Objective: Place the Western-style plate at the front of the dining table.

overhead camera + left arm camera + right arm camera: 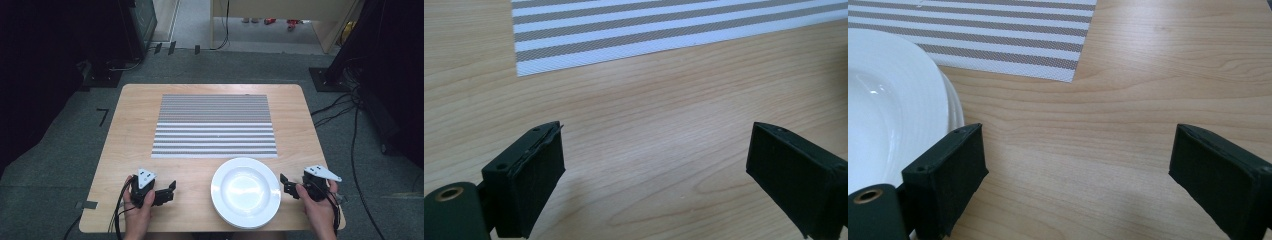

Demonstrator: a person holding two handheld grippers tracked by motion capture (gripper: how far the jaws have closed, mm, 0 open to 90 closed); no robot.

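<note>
- The left hand-held gripper (167, 191) rests low on the tabletop (135, 130), jaws wide apart, holding nothing.
- The right hand-held gripper (286, 184) has its jaws wide apart too, holding nothing.
- The white plate (245, 192) sits between them, just beside the right one.
- The striped mat (215, 125) lies ahead of both.

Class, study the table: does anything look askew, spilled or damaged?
Nothing stands out. The white plate sits flat and clean below the striped placemat, which lies square to the table; nothing looks spilled or broken.
</note>
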